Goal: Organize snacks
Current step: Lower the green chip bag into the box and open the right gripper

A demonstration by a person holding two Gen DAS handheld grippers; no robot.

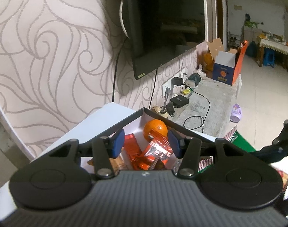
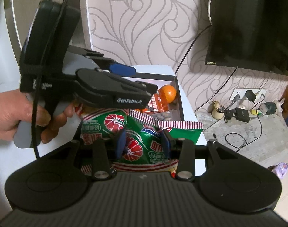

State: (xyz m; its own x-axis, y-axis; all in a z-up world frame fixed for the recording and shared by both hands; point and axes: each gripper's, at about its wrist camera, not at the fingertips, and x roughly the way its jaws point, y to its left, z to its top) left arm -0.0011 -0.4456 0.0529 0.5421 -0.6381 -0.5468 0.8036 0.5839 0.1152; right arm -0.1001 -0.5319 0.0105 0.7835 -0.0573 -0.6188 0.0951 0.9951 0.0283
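A black-rimmed box [image 1: 125,122] with a white inside holds an orange [image 1: 155,129] and several red-orange snack packets [image 1: 157,151]. My left gripper [image 1: 145,143] hovers open over the box, empty. In the right wrist view the same box [image 2: 178,98], the orange [image 2: 168,92] and packets show. My right gripper [image 2: 144,143] is shut on a green snack bag with a red striped edge [image 2: 142,149], held near the box's front. The left gripper [image 2: 125,83] shows there above the box, held by a hand.
The box stands on a white table [image 1: 55,147] against a swirl-patterned wall. A wall-mounted TV [image 1: 166,24] hangs beyond. A grey counter [image 1: 211,102] to the right carries chargers, cables and a cardboard box [image 1: 227,70].
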